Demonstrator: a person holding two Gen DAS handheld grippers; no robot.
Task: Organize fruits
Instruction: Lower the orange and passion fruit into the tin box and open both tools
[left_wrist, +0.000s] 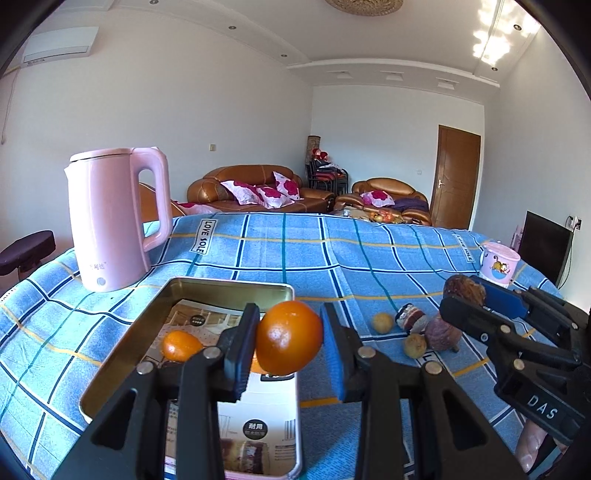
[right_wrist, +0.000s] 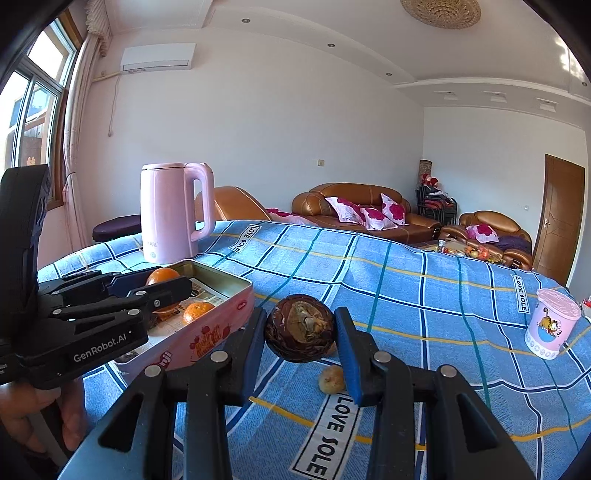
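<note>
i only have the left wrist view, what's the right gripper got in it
Observer: The right gripper holds a dark brown fruit with a torn, yellowish patch facing its camera.
Operator: anything under it
Observer: A small tan fruit lies on the cloth just below.
Operator: what does the tin look like from outside
Observer: The tin has a pink side wall with red print; the left gripper holds its orange above it.
</note>
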